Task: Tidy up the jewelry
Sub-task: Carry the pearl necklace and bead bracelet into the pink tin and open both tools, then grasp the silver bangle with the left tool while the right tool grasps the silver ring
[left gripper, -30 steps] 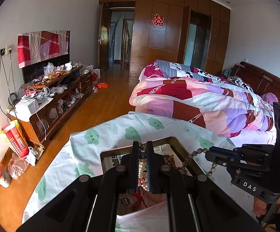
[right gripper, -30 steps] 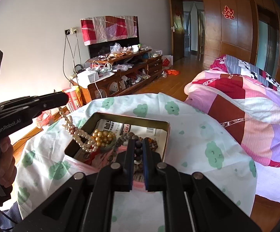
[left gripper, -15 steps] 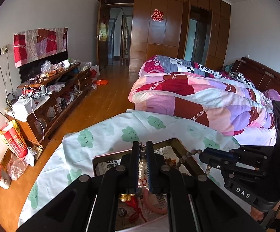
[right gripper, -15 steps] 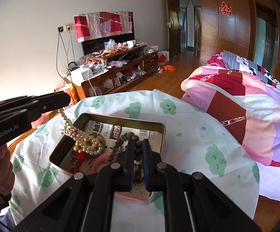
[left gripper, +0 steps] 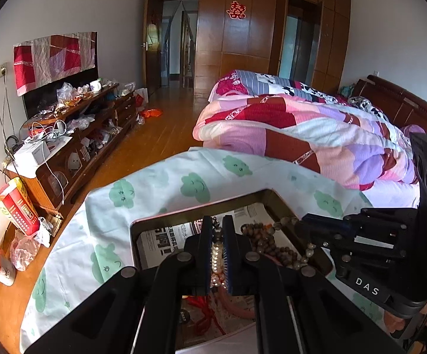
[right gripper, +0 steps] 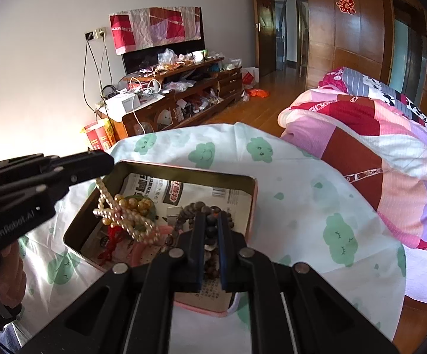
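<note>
A rectangular metal tin [right gripper: 250, 203] lined with newspaper sits on a cloud-print cloth; its rim also shows in the left wrist view [left gripper: 184, 211]. My left gripper [left gripper: 218, 230] is shut on a cream pearl necklace [right gripper: 119, 218] that hangs into the tin; it also shows in the right wrist view [right gripper: 104, 163]. My right gripper [right gripper: 212, 224] is shut on a dark wooden bead string [left gripper: 269, 240] that trails into the tin; it also shows in the left wrist view [left gripper: 300, 225]. Gold beads [right gripper: 132, 203], a red tassel [right gripper: 111, 242] and a pink bangle [right gripper: 136, 252] lie inside.
The cloth-covered table [right gripper: 296, 206] has a rounded far edge. A bed with a patchwork quilt [left gripper: 317, 135] stands to the right. A cluttered wooden TV cabinet [left gripper: 74, 135] lines the left wall. Wood floor [left gripper: 160, 135] runs between them.
Both grippers have lowered toward the tin with their strands still held. The pearls and the dark beads now hang deeper into the tin.
</note>
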A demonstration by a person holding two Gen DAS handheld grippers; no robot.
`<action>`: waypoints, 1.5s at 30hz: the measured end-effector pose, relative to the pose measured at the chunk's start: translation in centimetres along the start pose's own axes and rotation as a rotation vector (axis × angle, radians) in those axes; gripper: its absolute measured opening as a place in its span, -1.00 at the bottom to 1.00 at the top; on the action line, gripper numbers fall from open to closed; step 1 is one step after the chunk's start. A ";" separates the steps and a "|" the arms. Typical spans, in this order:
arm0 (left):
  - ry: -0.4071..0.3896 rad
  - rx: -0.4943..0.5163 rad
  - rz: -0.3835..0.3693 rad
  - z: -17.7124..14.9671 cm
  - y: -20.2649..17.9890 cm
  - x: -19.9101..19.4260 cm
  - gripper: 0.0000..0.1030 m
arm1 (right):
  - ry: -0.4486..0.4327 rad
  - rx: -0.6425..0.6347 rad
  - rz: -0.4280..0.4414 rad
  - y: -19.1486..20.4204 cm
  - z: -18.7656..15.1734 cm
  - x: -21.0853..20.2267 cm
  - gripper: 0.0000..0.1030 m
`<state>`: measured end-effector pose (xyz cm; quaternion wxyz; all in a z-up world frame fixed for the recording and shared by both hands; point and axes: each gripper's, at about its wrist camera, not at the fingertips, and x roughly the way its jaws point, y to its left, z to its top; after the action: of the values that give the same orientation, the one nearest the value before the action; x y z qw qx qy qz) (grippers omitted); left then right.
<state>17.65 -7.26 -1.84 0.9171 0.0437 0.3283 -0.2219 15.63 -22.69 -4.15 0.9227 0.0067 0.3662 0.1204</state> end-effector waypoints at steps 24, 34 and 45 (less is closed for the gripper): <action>-0.041 -0.047 0.096 -4.4 1.1 -3.3 0.65 | 0.036 0.058 -0.021 -0.5 -2.7 -0.8 -0.23; -0.009 -0.095 0.110 -6.9 1.1 -4.5 0.65 | 0.047 0.067 -0.011 0.1 -4.6 -2.2 -0.23; 0.067 -0.112 0.126 -10.5 0.6 -6.2 0.65 | 0.068 0.052 0.001 1.4 -7.6 -3.9 -0.15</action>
<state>7.51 -2.00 -6.27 0.9187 0.0205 0.3673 -0.1437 7.45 -22.75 -6.91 0.9092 0.0269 0.4003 0.1113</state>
